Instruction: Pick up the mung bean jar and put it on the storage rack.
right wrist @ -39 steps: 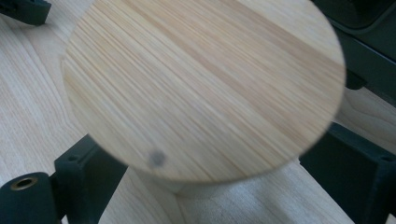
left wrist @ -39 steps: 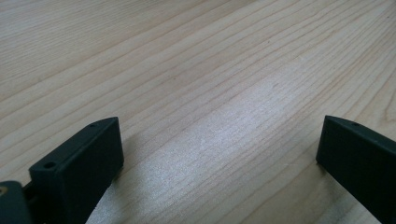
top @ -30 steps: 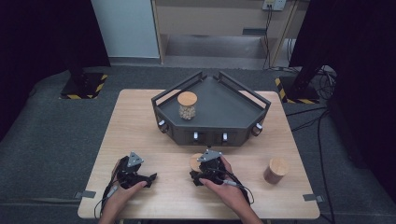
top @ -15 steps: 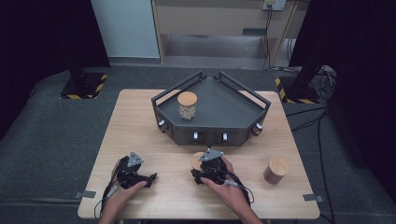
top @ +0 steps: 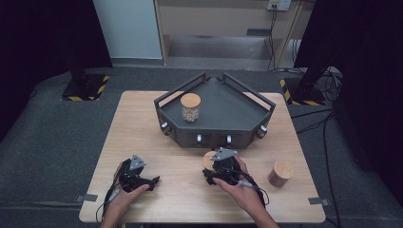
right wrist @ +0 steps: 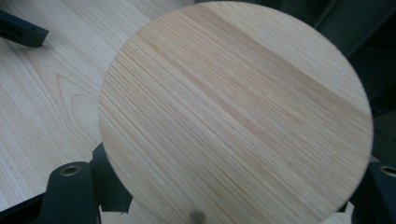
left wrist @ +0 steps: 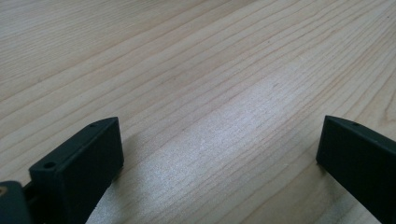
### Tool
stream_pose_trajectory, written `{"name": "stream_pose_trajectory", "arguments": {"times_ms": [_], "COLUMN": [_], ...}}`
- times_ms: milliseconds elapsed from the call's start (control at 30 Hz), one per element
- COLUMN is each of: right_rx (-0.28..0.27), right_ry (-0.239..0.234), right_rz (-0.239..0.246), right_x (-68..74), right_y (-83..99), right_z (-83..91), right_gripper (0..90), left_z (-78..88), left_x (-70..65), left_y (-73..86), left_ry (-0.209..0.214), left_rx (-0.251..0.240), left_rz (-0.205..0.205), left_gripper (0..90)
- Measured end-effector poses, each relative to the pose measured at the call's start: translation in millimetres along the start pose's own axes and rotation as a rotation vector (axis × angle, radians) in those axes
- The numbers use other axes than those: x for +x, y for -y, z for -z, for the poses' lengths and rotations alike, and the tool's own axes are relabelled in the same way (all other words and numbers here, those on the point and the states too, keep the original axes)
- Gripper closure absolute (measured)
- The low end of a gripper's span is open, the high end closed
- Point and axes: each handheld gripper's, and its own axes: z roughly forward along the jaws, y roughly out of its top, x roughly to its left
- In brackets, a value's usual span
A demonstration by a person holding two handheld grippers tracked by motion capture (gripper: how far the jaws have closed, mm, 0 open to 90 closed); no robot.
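Just in front of the black tray [top: 237, 111], right hand-held gripper [top: 219, 167] clamps the wooden-lidded jar [right wrist: 233, 112], left hand-held gripper [top: 142, 179] open, idle; shallow grip could let the jar slip.

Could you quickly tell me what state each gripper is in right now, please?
Left gripper: open, nothing between its jaws, over the bare table.
Right gripper: shut on the wooden-lidded jar.

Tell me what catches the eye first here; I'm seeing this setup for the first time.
The dark angular tray at the table's far middle stands out, with a wood-lidded jar inside at its left. Nearer, the right gripper is shut on a second jar whose round wooden lid looms large in its own view. A third jar stands at the right.
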Motion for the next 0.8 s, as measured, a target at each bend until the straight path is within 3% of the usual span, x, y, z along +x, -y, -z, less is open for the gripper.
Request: {"name": "stream_pose_trajectory", "arguments": {"times_ms": [800], "right_rx": [0.009], "right_ry": [0.013], "right_rz": [0.005], "right_x": [-16.0], "right_y": [-18.5], "right_z": [25.9], "right_gripper": [25.4], "left_z": [0.0], "left_x": [-0.1], "left_y": [-0.1], "left_ry": [-0.001], "left_rx": [0.001], "left_rz": [0.0], "left_gripper": [0.0]}}
